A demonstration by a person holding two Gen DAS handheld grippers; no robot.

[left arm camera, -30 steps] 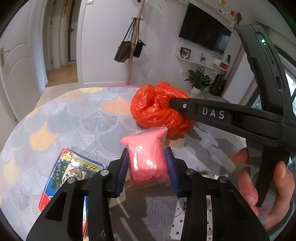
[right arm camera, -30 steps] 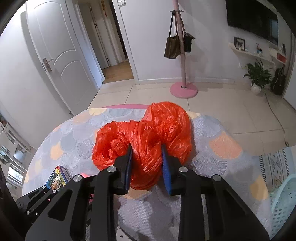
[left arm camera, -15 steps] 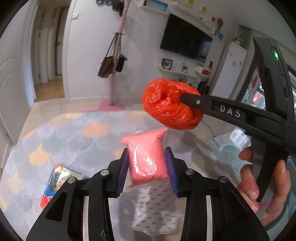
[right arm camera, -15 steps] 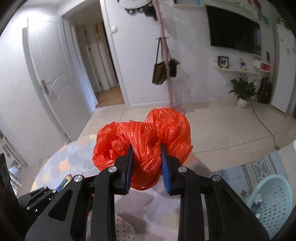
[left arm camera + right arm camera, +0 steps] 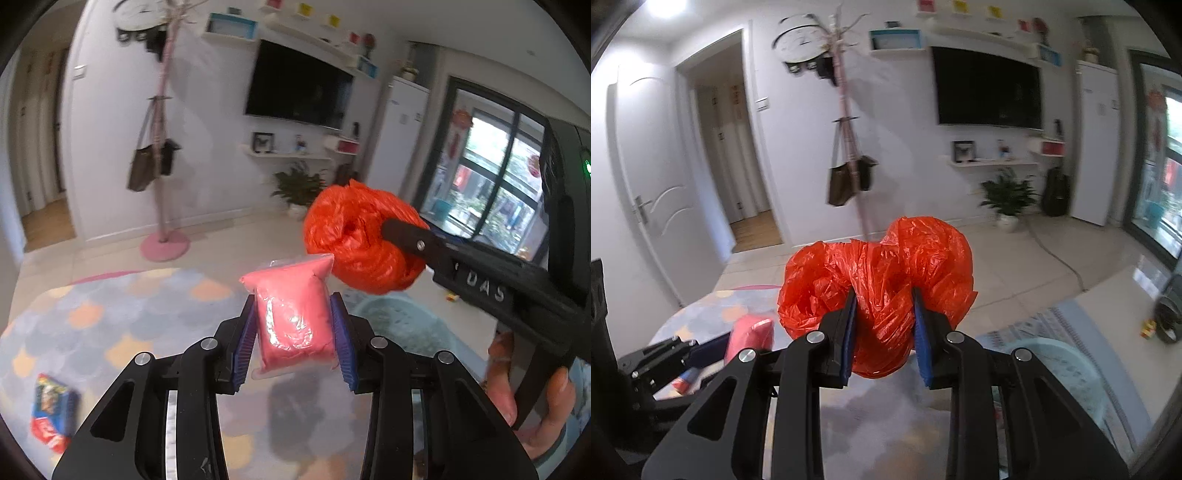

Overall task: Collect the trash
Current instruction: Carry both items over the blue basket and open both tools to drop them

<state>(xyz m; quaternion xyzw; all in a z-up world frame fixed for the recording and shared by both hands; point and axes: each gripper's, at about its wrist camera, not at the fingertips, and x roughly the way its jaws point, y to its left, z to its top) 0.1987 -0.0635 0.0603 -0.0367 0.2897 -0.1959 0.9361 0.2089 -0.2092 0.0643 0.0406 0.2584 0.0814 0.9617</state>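
Left gripper [image 5: 295, 332], jaws clamped on a pink plastic packet [image 5: 293, 314] held above the desk [image 5: 110, 325]. Right gripper [image 5: 886, 332], jaws pinching a crumpled orange bag [image 5: 882, 284] in the air, near a pale blue basket [image 5: 1067, 365] on the floor.

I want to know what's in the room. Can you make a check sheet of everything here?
Surface: table with a scale-pattern cloth.
Job's things: pink packet and orange plastic bag, both held up; pale blue basket on the floor.
Clutter: colourful snack packet on the table.
Grippers: left hand-held gripper shut on the pink packet; right hand-held gripper shut on the orange plastic bag.
Cables: one cable across the floor.
Surroundings: coat stand with bags, wall TV, potted plant.
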